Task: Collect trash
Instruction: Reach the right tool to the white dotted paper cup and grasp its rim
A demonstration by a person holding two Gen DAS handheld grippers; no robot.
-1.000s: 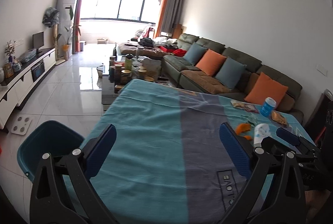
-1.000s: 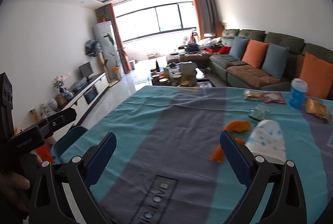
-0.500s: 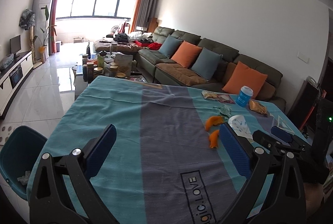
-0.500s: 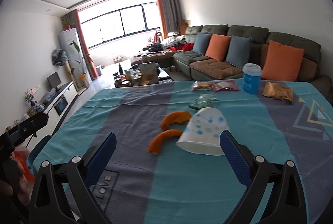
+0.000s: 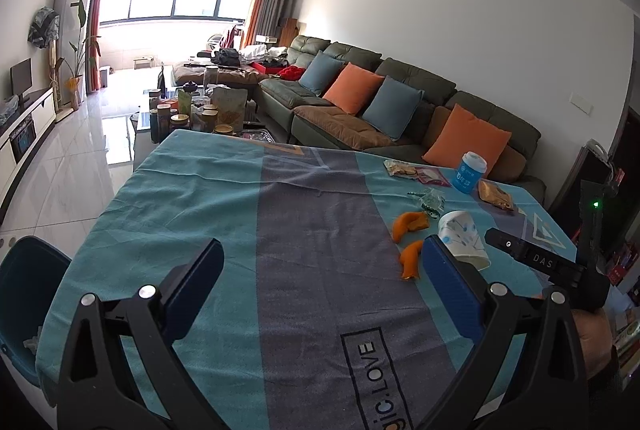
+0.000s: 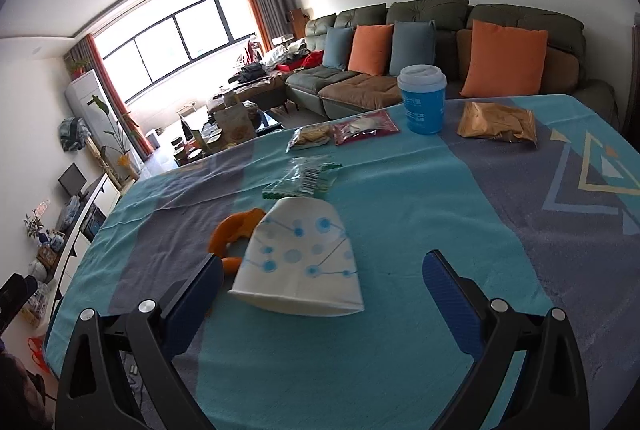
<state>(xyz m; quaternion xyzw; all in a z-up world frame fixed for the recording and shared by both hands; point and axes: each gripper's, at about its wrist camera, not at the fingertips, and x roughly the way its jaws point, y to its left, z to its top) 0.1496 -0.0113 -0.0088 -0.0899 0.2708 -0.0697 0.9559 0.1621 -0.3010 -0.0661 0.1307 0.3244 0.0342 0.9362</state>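
The flattened paper cup (image 6: pixel 298 258) lies on its side on the tablecloth (image 6: pixel 420 214), in front of the right gripper (image 6: pixel 322 300) and a little left of its midline, touching neither finger. Those fingers (image 6: pixel 450 290) are spread wide, holding nothing. Orange peels (image 6: pixel 234 226) lie just left of the cup, a clear wrapper (image 6: pixel 306 176) just beyond it. The left gripper (image 5: pixel 322 290), well left of the cup, is also spread wide and empty above the cloth.
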